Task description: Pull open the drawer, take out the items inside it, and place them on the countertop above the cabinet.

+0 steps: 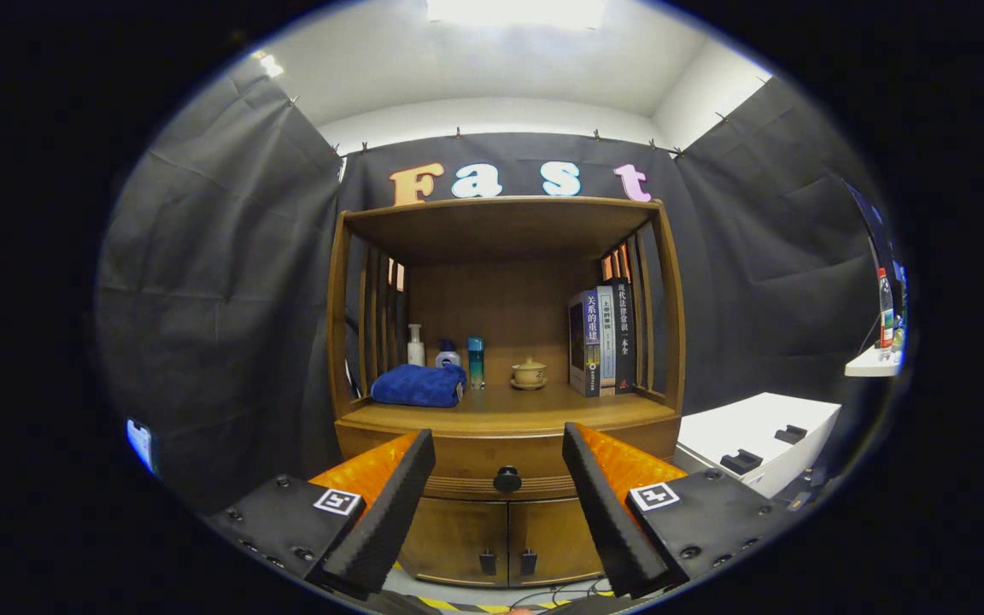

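Drawer [505,465] closed, under cabinet countertop [509,408]; its dark knob [506,479] sits between the fingers, beyond the tips. Gripper [499,444] spread wide, holding nothing. Countertop carries blue towel [418,385], bottles [445,350], teacup [530,372], books [601,340].

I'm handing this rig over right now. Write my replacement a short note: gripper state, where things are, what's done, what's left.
Gripper: open, holding nothing, fingers spread either side of the round dark drawer knob, short of it.
Wooden drawer: shut, below the wooden countertop; contents hidden.
Countertop already holds a folded blue towel, bottles, a small lidded teacup and upright books; bare wood in front.
Done: nothing yet.
Left: grip knob, pull drawer open, lift items onto countertop.
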`<act>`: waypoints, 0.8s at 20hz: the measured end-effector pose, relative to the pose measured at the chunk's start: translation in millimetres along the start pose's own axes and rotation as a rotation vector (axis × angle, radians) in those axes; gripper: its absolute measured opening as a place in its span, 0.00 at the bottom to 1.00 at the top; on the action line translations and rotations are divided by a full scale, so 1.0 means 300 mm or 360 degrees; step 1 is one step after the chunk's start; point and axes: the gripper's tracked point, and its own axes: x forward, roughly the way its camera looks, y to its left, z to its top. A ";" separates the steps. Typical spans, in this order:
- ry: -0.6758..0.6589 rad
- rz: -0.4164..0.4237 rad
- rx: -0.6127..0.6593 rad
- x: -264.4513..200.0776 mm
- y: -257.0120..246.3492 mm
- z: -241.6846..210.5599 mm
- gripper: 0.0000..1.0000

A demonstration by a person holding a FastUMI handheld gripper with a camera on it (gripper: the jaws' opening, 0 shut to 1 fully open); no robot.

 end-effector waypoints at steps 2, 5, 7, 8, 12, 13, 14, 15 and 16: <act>-0.0010 -0.0005 -0.0016 0.053 0.004 -0.013 0.98; -0.0013 -0.0012 -0.0036 0.149 0.016 -0.032 0.98; 0.0040 -0.0006 -0.0038 0.209 0.025 -0.075 0.98; 0.0068 -0.0004 -0.0049 0.238 0.023 -0.099 0.98; 0.0175 -0.0007 -0.0113 0.348 0.031 -0.217 0.98; 0.0193 -0.0004 -0.0117 0.370 0.034 -0.247 0.98; 0.0207 -0.0002 -0.0113 0.399 0.039 -0.278 0.99; 0.0225 -0.0002 -0.0102 0.424 0.041 -0.309 0.99; 0.0243 -0.0005 -0.0092 0.445 0.040 -0.341 0.99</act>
